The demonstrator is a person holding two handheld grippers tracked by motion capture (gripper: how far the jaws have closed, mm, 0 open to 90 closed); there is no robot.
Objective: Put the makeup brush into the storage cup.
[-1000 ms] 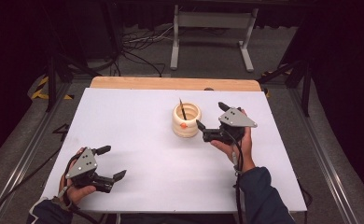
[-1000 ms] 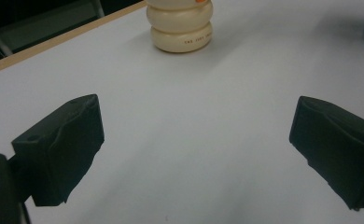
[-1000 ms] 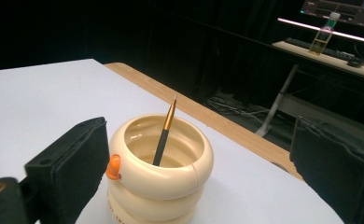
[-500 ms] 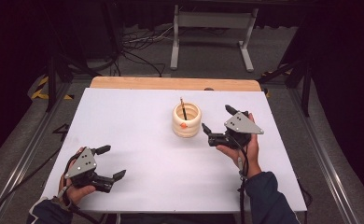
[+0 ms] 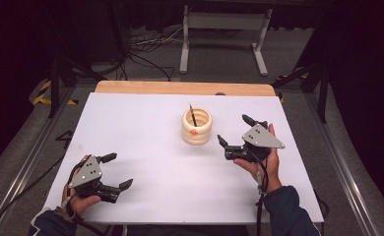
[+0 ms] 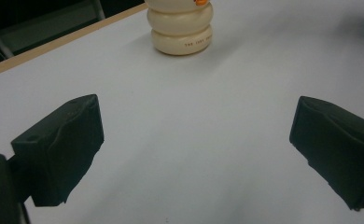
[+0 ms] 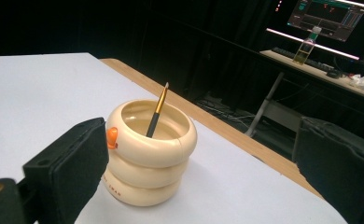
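Note:
A cream ribbed holder (image 5: 196,127) (image 7: 147,150) (image 6: 180,27) with a small orange mark stands at the table's middle back. A thin dark brush with a gold band (image 7: 157,112) (image 5: 193,115) leans inside it. My right gripper (image 5: 237,132) (image 7: 203,177) is held open just right of the holder, nothing between its jaws. Near the front left my left gripper (image 5: 117,171) (image 6: 194,154) rests low over the white table (image 5: 145,128), open and empty, with the holder far ahead of it.
A wooden strip (image 5: 180,88) edges the table's far side. Beyond it stand a metal frame (image 5: 223,29) and cables on the floor (image 5: 145,49). A lit monitor and a bottle (image 7: 306,44) sit on a desk in the dark background.
My right gripper has drawn back to the right and toward the person, away from the holder. The left gripper has stayed put.

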